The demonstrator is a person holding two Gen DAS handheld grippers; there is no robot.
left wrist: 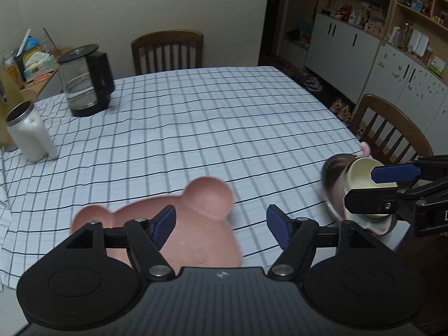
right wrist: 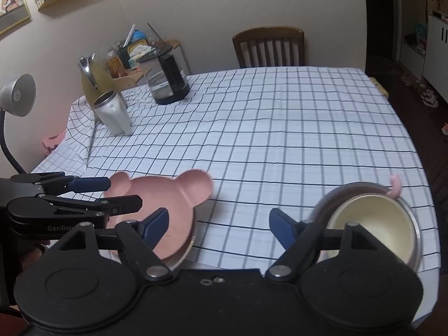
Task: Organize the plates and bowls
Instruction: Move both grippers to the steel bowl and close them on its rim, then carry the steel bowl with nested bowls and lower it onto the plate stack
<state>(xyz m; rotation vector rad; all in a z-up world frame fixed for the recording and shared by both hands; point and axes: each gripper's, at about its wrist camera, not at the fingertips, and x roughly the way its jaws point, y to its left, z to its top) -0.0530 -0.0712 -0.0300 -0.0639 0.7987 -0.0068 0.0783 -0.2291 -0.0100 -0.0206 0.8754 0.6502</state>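
So both grippers, left gripper (left wrist: 221,225) and right gripper (right wrist: 219,225), hang open and empty; kettle (left wrist: 86,79) and cup (left wrist: 29,131) sit far left, nothing blocking the pink plate (left wrist: 196,224) or bowl (right wrist: 372,224).

Open tablecloth (right wrist: 266,140) midfield (kettle (right wrist: 166,79) far-left)

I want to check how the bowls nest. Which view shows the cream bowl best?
The right wrist view: the cream bowl shows its open inside, nested in a metal bowl. In the left wrist view the right gripper covers much of it.
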